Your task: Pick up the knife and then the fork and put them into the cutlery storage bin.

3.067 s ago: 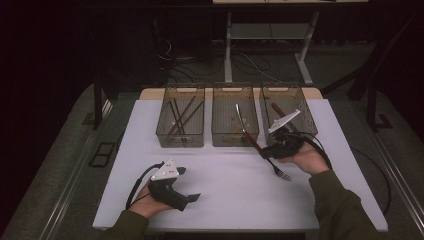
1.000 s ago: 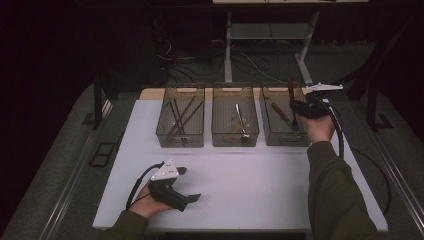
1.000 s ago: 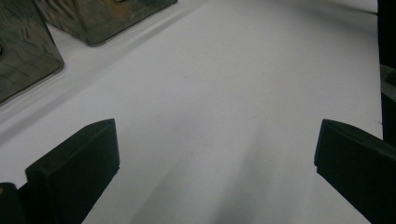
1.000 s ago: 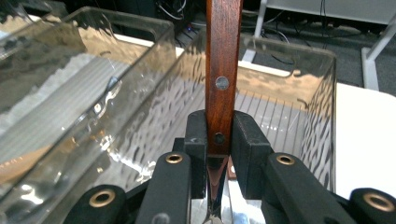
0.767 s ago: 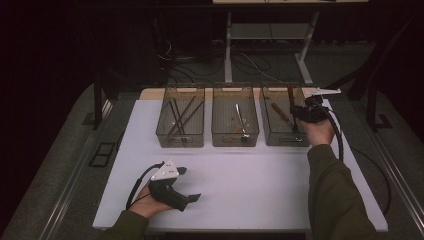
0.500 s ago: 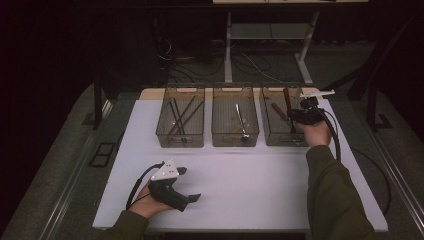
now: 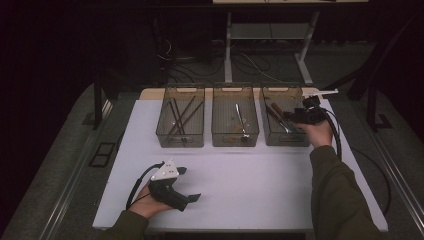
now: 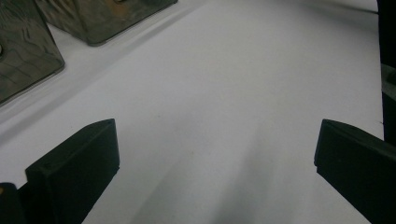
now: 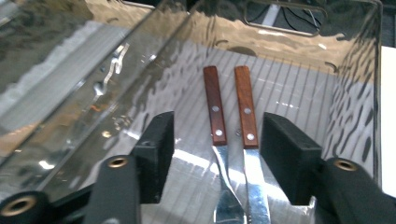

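My right tongs (image 9: 217, 140) have just been opening over the right bin (image 7: 286, 120), and their pads stand clear of the two wood-handled pieces (image 9: 219, 126) lying side by side on the bin floor. Their handles point to the far wall and the blades toward me, long axes along the bin. If I lift carelessly, a pad could nudge a blade askew. My left tongs (image 7: 184, 186) rest wide and empty on the counter (image 7: 260, 170).

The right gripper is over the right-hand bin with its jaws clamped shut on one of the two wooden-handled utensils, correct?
Not quite. The right gripper is over the right-hand bin, but its jaws have just been opening. Both wooden-handled utensils lie loose between them, as the right gripper view shows.
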The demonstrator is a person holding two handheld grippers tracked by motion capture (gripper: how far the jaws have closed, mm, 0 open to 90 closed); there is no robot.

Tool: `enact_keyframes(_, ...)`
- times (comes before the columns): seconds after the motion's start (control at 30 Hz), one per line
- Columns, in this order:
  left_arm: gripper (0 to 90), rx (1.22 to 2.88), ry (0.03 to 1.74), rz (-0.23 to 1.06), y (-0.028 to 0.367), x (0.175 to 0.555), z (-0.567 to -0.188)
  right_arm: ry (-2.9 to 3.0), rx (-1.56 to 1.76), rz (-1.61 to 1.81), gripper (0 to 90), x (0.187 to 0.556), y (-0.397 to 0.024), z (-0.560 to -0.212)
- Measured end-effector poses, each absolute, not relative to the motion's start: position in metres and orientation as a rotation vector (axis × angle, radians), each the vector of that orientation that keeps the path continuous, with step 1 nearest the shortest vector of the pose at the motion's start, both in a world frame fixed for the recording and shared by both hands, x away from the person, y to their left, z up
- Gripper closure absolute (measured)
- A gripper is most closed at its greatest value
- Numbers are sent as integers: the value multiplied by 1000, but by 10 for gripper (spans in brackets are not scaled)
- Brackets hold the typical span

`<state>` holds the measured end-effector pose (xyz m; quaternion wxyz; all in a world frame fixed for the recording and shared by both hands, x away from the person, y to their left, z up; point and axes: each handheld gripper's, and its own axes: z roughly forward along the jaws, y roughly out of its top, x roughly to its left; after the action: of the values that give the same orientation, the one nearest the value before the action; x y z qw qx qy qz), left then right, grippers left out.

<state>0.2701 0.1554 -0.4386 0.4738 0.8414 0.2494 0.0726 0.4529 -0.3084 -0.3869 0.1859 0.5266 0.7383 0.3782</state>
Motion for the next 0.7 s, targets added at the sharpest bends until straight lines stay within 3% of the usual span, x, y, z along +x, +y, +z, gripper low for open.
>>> enact_keyframes(0.43,0,2057,620,194,162,277,-438,2032,1420,1234,184,435,-305,-364)
enact_keyframes(0.7,0,2048,621,186,162,279,-439,2027,1390,1240,171,417,-301,-367)
